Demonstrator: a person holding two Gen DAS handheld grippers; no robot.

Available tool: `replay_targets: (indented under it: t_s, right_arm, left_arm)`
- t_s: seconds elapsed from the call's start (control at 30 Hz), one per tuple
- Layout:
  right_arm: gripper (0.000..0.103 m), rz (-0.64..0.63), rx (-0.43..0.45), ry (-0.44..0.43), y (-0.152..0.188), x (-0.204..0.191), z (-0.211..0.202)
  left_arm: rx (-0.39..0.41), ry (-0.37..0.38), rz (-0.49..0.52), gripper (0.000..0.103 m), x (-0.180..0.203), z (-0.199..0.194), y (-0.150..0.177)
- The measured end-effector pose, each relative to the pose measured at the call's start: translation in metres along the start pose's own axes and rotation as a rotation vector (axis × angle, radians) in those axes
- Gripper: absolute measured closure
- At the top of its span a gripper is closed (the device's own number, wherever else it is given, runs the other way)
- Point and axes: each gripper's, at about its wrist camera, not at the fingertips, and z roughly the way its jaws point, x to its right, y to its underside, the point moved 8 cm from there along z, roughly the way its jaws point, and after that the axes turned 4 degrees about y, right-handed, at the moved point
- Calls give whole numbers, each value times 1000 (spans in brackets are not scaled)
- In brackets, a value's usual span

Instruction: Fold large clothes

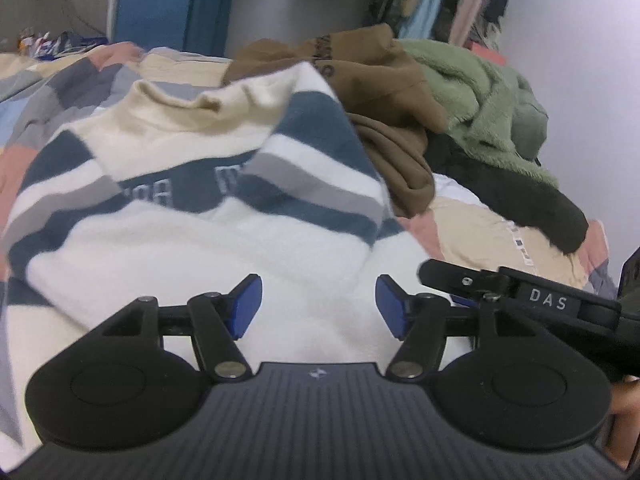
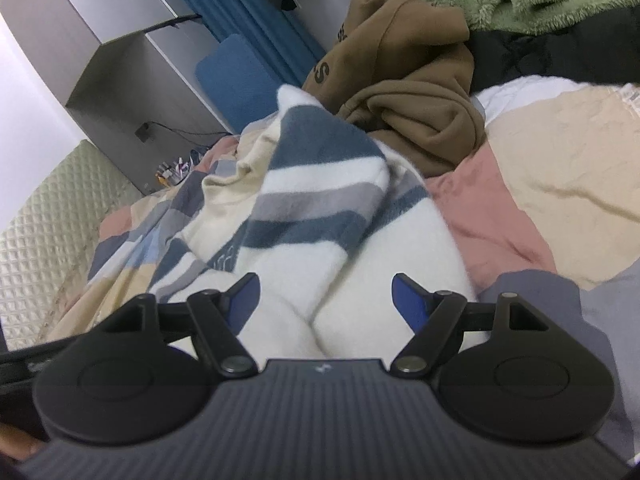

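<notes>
Left wrist view: left gripper has its jaws apart with nothing in them, right over the striped sweater spread on the bed, one sleeve folded across it. Right wrist view: right gripper gapes too, over the sweater's white hem, brown hoodie heaped just behind

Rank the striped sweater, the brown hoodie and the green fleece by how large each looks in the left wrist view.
1. striped sweater: largest, though it lies nearest the camera, which inflates it.
2 and 3. brown hoodie and green fleece: they look alike in size, both crumpled and overlapping, so no ranking between them.
</notes>
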Motion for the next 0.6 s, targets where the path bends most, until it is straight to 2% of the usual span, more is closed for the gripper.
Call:
replay_targets:
  t_s: [0.07, 0.17, 0.33, 0.53, 0.6]
  right_arm:
    - [27, -10, -12, 2, 3, -3, 2]
    - [27, -30, -35, 2, 9, -8, 7]
    - [27, -59, -70, 19, 17, -13, 17]
    - [28, -105, -119, 54, 29, -20, 35]
    - [29, -137, -127, 87, 32, -20, 43]
  left_arm:
    - [10, -13, -31, 35, -17, -6, 4]
    - [13, -81, -79, 35, -49, -11, 13]
    - [32, -107, -167, 35, -92, -13, 21]
    - [62, -175, -139, 35, -123, -10, 29]
    - [58, -168, -157, 35, -131, -8, 36]
